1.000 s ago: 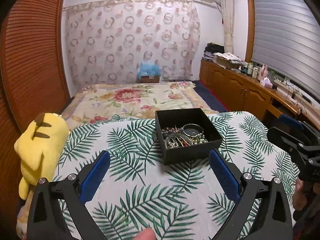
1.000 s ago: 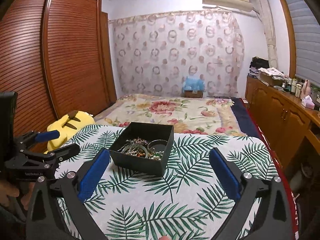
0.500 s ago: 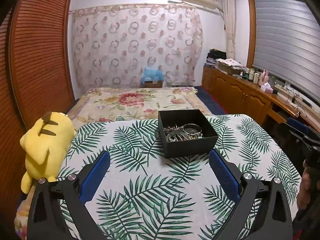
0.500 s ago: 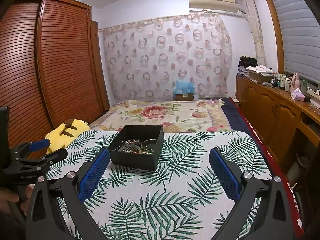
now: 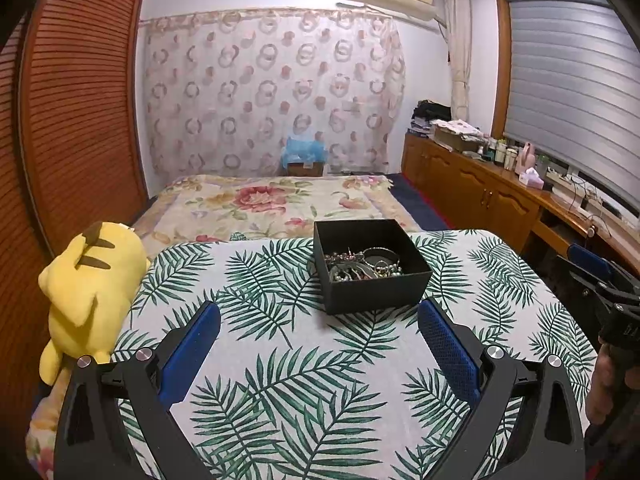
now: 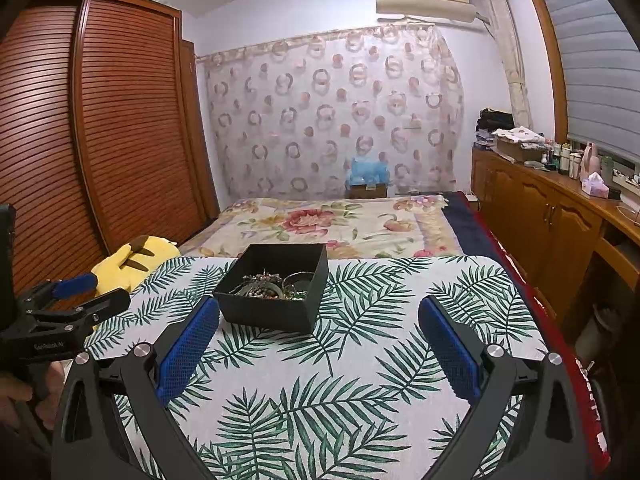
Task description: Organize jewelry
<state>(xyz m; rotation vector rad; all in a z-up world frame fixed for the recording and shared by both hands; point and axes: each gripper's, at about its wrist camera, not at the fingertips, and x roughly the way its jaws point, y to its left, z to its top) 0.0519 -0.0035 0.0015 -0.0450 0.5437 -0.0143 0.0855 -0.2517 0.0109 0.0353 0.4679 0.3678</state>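
Note:
A black open box [image 5: 376, 292] [image 6: 276, 316] stands on the leaf-print cloth. Inside it lies a tangle of jewelry [image 5: 362, 266] [image 6: 272, 286]: bracelets, beads and chains. My left gripper [image 5: 318, 326] is open, its blue pads wide apart, a short way in front of the box with nothing between them. My right gripper [image 6: 318, 322] is open too, held nearer me than the box, which sits towards its left finger. Each gripper shows at the edge of the other's view: the right gripper [image 5: 600, 280] and the left gripper [image 6: 76, 296].
A yellow plush toy [image 5: 92, 284] [image 6: 132, 260] lies at the cloth's left edge. A floral bed cover [image 5: 272, 204] stretches behind the box. A slatted wooden wardrobe [image 6: 100, 128] stands left, and a cabinet [image 5: 480, 196] with bottles runs along the right.
Both grippers have pulled back and risen from the box, so it looks smaller and farther. Both stay open with nothing in them.

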